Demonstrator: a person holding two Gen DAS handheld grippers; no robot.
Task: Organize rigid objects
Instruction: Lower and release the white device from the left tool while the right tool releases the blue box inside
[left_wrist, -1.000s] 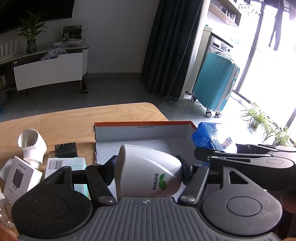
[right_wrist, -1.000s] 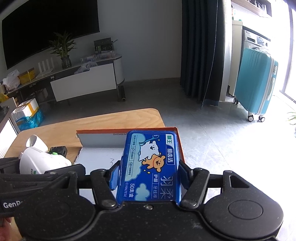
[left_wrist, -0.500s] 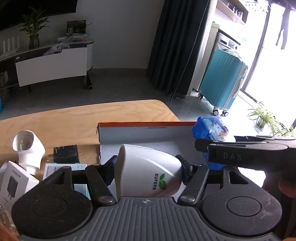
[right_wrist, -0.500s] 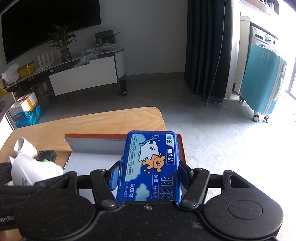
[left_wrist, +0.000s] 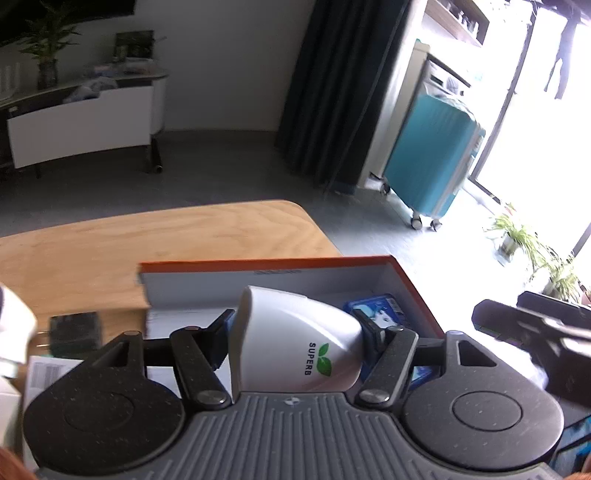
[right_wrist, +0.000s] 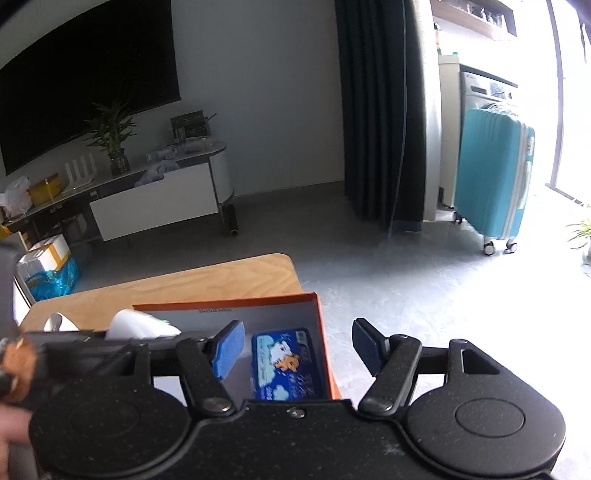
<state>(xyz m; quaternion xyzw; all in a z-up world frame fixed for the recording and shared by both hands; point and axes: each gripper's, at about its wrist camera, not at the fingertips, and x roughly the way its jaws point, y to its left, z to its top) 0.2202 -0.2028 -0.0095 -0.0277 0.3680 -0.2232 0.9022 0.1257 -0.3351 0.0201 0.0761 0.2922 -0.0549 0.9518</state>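
Note:
My left gripper is shut on a white "SUPERB" cup, held on its side above the open orange-rimmed box. The blue floss-pick case lies flat in the box's right end; it also shows in the left wrist view behind the cup. My right gripper is open and empty, held above the case and the box's right wall. The cup shows in the right wrist view at the left.
The box sits on a wooden table near its right edge. To the left lie a black block, a white barcode box and a white round object. A teal suitcase stands on the floor.
My right gripper has opened and let go of the blue case, which now lies in the box. My left gripper, still holding the cup, has moved over the box.

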